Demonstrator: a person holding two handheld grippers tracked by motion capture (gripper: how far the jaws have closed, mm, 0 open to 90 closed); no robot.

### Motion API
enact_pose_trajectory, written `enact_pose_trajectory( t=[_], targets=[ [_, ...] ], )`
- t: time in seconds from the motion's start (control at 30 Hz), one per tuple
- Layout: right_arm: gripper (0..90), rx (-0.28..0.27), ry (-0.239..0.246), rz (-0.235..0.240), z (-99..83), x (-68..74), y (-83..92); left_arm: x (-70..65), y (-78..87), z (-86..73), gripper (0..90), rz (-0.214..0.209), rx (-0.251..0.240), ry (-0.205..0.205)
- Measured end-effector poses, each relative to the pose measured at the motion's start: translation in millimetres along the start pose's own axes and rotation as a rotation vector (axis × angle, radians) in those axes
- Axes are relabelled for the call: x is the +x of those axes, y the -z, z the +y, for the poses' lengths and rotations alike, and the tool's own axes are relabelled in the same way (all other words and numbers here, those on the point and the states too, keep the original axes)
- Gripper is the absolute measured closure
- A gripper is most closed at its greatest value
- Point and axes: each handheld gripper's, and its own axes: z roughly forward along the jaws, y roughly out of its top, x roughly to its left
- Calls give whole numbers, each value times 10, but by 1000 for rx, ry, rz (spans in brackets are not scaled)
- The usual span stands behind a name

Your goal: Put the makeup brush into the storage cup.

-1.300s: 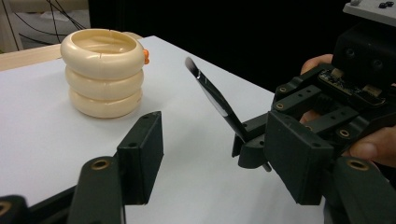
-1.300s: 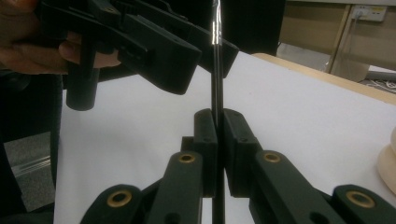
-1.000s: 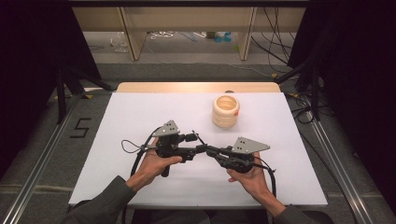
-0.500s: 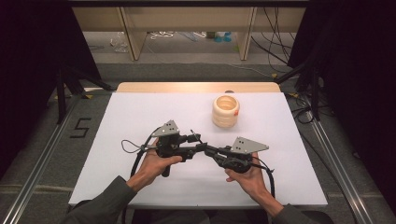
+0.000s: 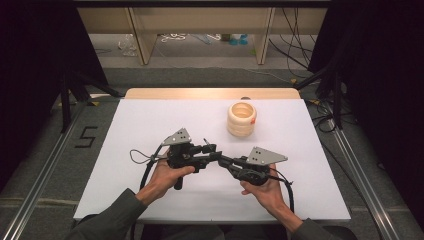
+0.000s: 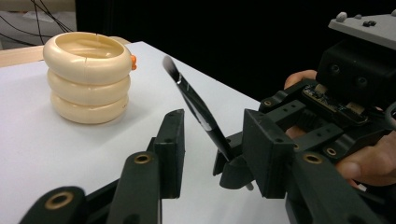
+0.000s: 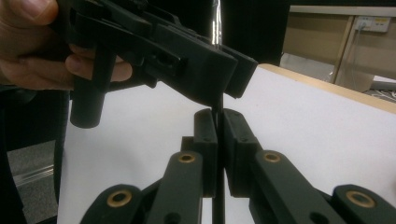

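My right gripper (image 5: pixel 221 159) (image 7: pixel 218 116) is shut on the lower end of a thin black glossy strip (image 6: pixel 196 105), which leans upward from its jaws. My left gripper (image 5: pixel 212 150) (image 6: pixel 214 126) faces it at the table's middle. Its jaws have just been closing and now stand either side of the strip, with a gap on both sides and no pad touching it. In the right gripper view the left gripper (image 7: pixel 219 70) crosses just above the right jaws. A cream stack of three rings (image 5: pixel 241 119) (image 6: pixel 87 77) stands upright farther back.
The white tabletop (image 5: pixel 150 125) has a wooden strip (image 5: pixel 210 93) along its far edge. Cables trail from both grippers toward the front edge. Metal rails (image 5: pixel 45 170) run along the floor on each side, and shelving stands beyond the table.
The left gripper's jaws have drawn closer together around the strip. Both hands and the ring stack stay where they were.
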Motion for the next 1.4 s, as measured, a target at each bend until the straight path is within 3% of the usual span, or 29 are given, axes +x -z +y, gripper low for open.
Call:
enact_pose_trajectory(
  t=[0.47,0.73,0.9,1.07,1.27,1.3,1.37,1.4],
  targets=[
    [852,-14,4,5,4,3,2,13,11,7,735,-35,-21,28],
    [849,-43,31,18,6,1,-7,38,20,11,835,-109,-45,69],
    [835,-45,31,6,9,16,-2,37,31,17,847,-130,-47,58],
    [616,-6,23,4,24,7,0,12,63,40,847,-114,-52,40],
    [496,35,17,-10,29,35,-16,36,80,51,847,-98,-48,28],
    [486,14,26,-24,28,27,-28,38,80,51,847,-96,-46,25],
    [469,22,41,-54,36,21,-17,33,83,54,847,-77,-38,14],
    [469,34,43,-47,42,15,-8,28,84,56,847,-71,-33,13]
  ],
)
